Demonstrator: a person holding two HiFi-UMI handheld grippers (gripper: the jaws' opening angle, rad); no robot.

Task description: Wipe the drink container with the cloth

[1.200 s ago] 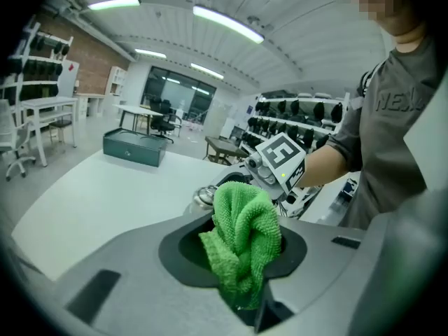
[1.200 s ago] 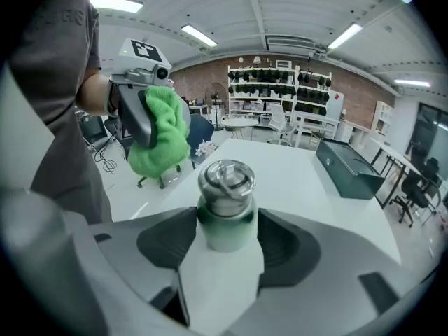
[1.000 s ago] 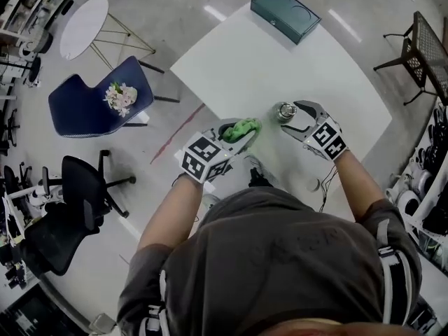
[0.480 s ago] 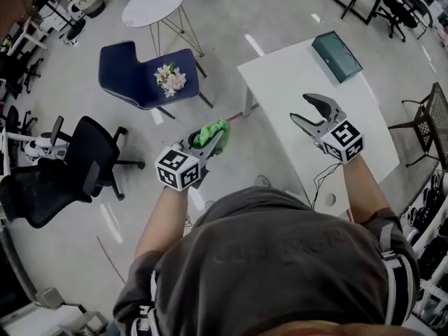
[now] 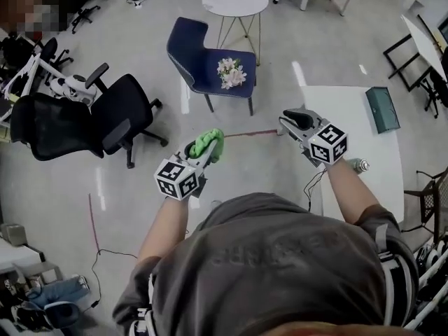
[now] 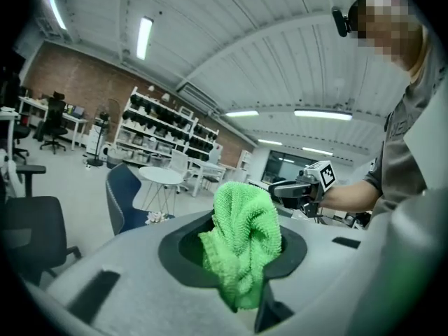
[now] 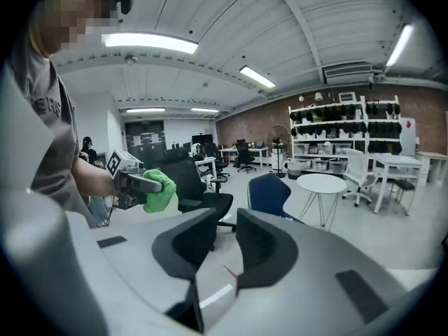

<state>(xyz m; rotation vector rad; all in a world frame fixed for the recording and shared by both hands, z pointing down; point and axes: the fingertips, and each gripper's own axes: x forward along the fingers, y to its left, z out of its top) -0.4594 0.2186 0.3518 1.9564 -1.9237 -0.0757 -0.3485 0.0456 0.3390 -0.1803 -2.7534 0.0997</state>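
The person is standing turned away from the white table [image 5: 348,117] at the right edge of the head view, holding both claws out over open floor. The left gripper [image 5: 204,151], just left of centre, is pinching the green cloth [image 5: 209,143]; in its own view the cloth is bunching up between the closed jaws and spilling down over them. The right gripper [image 5: 290,120], right of centre, is carrying nothing: its jaws have just been closing and are now standing narrow, with a slim gap and only floor showing between them. The drink container [image 5: 360,165], a small metallic thing, is sitting on the table at the lower right of that claw, behind its marker cube and just beside the person's forearm, touching neither claw. It is lying well apart from the cloth, far across the frame to the right. A teal box [image 5: 382,109] is resting further up the same table. A blue chair [image 5: 203,54] bearing flowers [image 5: 230,73] is standing at top centre.
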